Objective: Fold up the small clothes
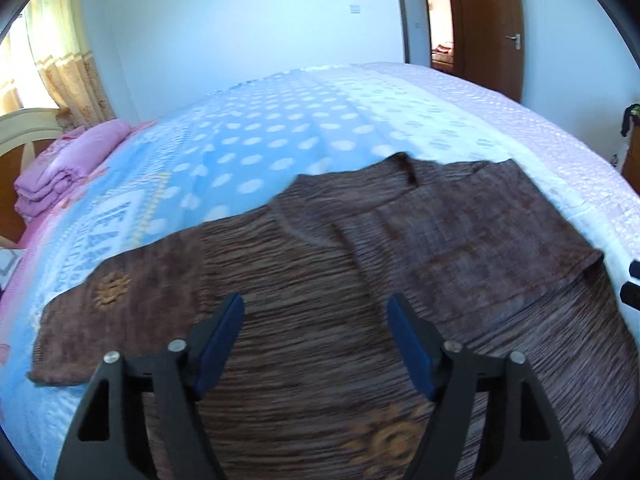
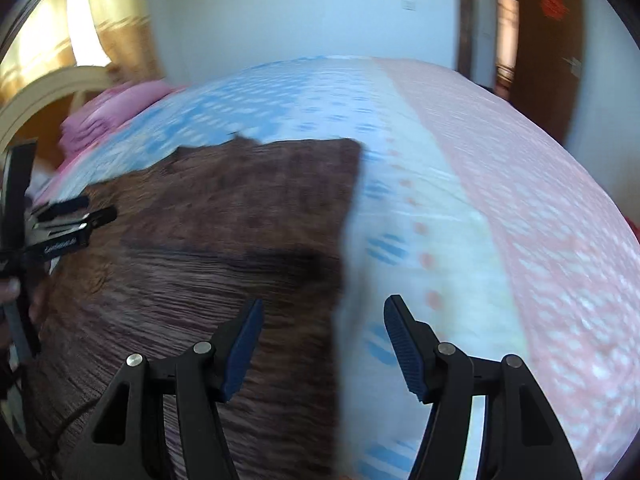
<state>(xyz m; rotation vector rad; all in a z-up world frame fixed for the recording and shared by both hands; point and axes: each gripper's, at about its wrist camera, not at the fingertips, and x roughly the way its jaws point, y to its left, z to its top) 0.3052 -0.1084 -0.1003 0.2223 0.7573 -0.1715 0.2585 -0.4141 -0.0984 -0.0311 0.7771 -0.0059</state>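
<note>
A brown striped shirt (image 1: 320, 280) with orange sun motifs lies flat on the bed; its right sleeve is folded in over the body. My left gripper (image 1: 316, 312) is open and empty, hovering above the shirt's middle. My right gripper (image 2: 324, 316) is open and empty over the shirt's right edge (image 2: 240, 220), one finger above the cloth and one above the bedspread. The left gripper (image 2: 76, 220) shows at the left edge of the right wrist view.
The bed is covered by a blue polka-dot bedspread (image 1: 260, 148) with a pink section (image 2: 540, 220) to the right. Folded pink bedding (image 1: 68, 168) lies by the headboard at left. A wooden door (image 1: 488, 28) stands behind the bed.
</note>
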